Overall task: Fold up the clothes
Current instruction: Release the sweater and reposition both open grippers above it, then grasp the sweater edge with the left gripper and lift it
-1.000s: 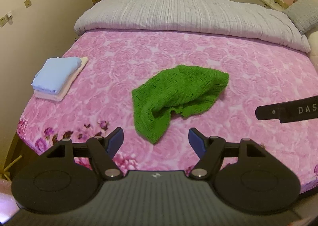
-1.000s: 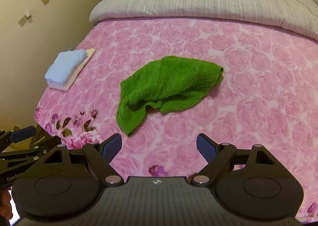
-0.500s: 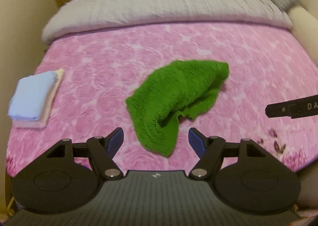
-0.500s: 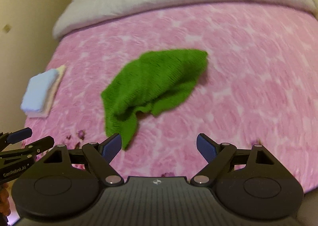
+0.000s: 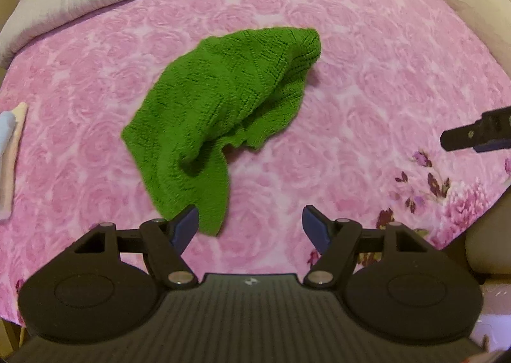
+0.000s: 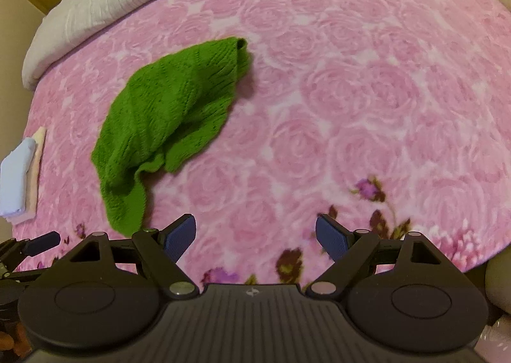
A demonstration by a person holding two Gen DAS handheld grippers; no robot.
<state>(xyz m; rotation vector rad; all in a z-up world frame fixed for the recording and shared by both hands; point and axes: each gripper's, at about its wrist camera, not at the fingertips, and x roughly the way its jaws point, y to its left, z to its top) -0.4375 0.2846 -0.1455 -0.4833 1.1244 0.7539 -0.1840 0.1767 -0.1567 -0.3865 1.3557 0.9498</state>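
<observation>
Left wrist view: the left hand-held gripper [image 5: 250,224] is spread wide, holding nothing. A crumpled green knit garment [image 5: 223,107] lies on the pink rose-print bed cover [image 5: 367,75] just ahead, its near tip by the left finger. The right hand-held gripper's tip shows far right.

Right wrist view: the right hand-held gripper [image 6: 255,233] is also wide open and empty. The garment lies ahead to its left, with a folded blue and cream stack [image 6: 19,177] further left.

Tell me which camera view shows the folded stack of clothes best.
The right wrist view: the folded stack of clothes shows its blue top piece and cream one beneath, at the left edge. The left wrist view catches only a cropped sliver of it.
</observation>
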